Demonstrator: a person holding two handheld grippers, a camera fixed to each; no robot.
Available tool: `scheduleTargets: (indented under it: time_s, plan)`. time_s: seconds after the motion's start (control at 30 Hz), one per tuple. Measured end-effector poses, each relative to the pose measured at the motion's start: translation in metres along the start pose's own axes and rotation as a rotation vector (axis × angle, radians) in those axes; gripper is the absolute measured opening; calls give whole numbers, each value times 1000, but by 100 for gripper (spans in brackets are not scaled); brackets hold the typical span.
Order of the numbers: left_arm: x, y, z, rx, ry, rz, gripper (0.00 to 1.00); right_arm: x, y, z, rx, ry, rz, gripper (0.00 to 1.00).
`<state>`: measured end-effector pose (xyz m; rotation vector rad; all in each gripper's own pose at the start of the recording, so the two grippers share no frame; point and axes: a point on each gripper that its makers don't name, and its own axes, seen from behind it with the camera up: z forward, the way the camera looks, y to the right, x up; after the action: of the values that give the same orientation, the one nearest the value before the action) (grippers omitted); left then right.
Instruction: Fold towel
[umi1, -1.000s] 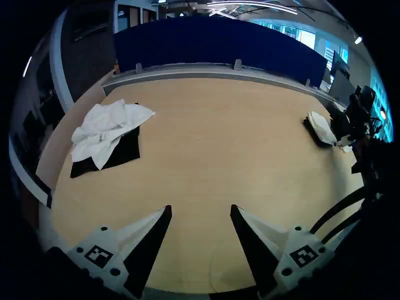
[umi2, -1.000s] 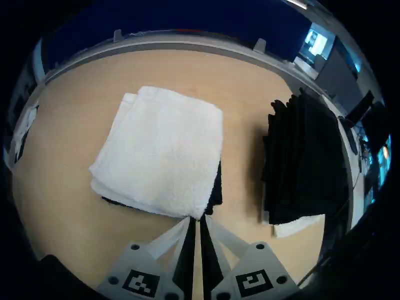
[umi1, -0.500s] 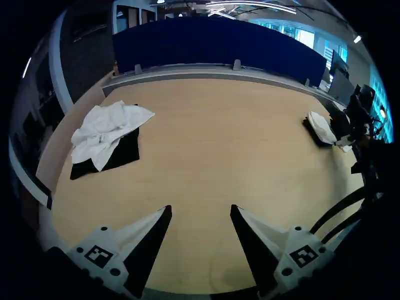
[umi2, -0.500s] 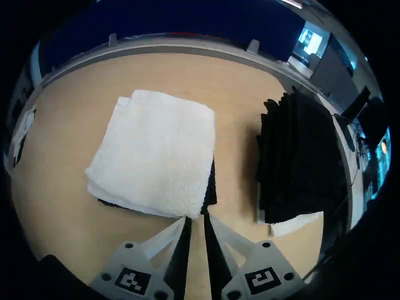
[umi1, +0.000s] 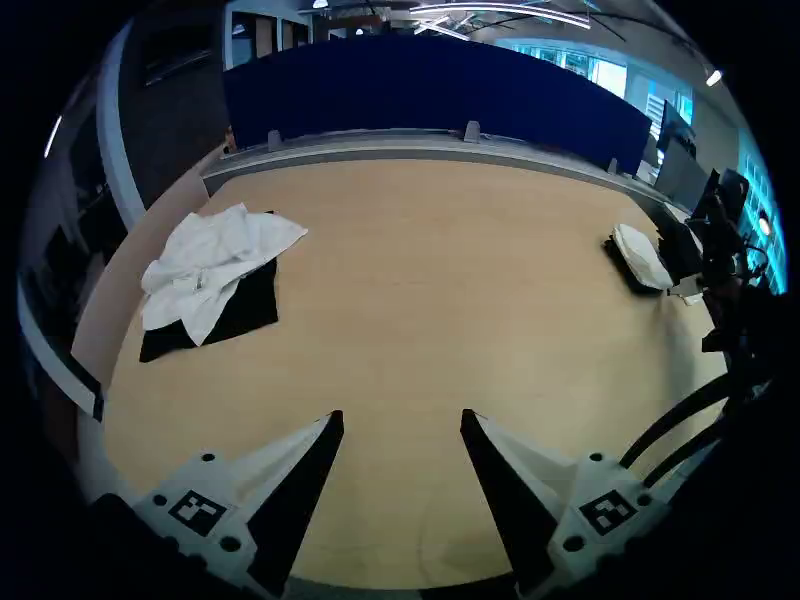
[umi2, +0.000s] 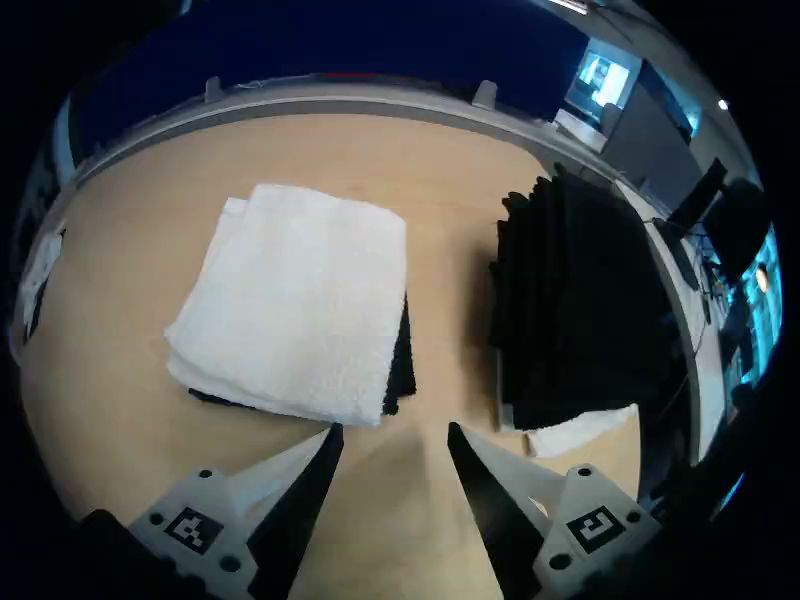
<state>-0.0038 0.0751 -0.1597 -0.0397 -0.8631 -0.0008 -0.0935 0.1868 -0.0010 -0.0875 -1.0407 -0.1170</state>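
My right gripper (umi2: 395, 430) hangs open, fingers apart and holding nothing, just short of the folded white towel (umi2: 295, 310). That towel lies square on a black towel (umi2: 402, 360) on the wooden table (umi2: 130, 440), with a stack of black towels (umi2: 570, 310) beside it.

My left gripper (umi1: 400, 415) is also wide open and empty over bare tabletop. Its view takes in a crumpled white towel (umi1: 210, 265) on a black cloth (umi1: 245, 305), far left, and the folded one small at far right.
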Motion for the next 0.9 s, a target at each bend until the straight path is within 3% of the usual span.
scheduleTargets:
  time_s: [0.17, 0.67, 0.9]
  plan:
    - [0, 1, -1, -4, 1, 0, 87, -2, -4, -6, 17, 18, 32, 100]
    - [3, -1, -3, -13, 21, 1, 87, 6, -18, -28, 59, 97, 34, 100]
    - [10, -2, -1, -22, 39, -5, 87, 32, -48, -63, 123, 251, 38, 100]
